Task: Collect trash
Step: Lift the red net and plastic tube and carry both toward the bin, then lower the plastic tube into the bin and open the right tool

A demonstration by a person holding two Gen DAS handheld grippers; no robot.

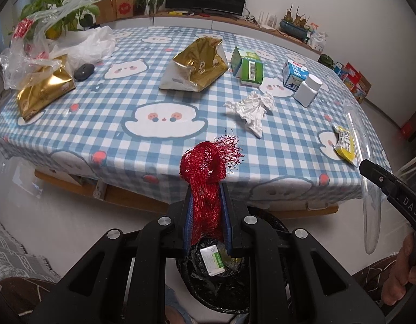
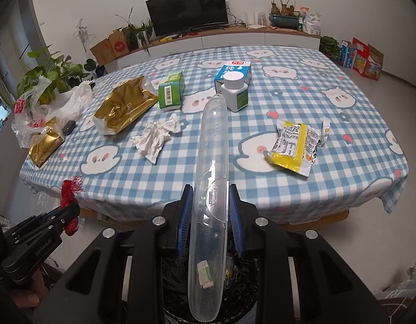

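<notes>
My left gripper (image 1: 206, 189) is shut on a bunched red mesh net bag (image 1: 208, 167), held in front of the table's near edge, above a bin lined with a black bag (image 1: 216, 278) that holds a small green-and-white packet. My right gripper (image 2: 210, 191) is shut on a long clear plastic case (image 2: 212, 189), which hangs over the same bin (image 2: 234, 291). In the right wrist view the left gripper (image 2: 70, 213) shows at the lower left with the red net (image 2: 70, 189). In the left wrist view the right gripper's finger (image 1: 369, 170) and the clear case (image 1: 369, 216) show at the right.
On the blue checked tablecloth (image 2: 261, 175) lie a crumpled white tissue (image 2: 156, 135), two gold foil bags (image 2: 124, 105), a green carton (image 2: 170, 89), a blue-and-white milk carton (image 2: 232, 73), a white pill bottle (image 2: 234, 89), a yellow snack wrapper (image 2: 294, 145) and plastic bags (image 2: 62, 102).
</notes>
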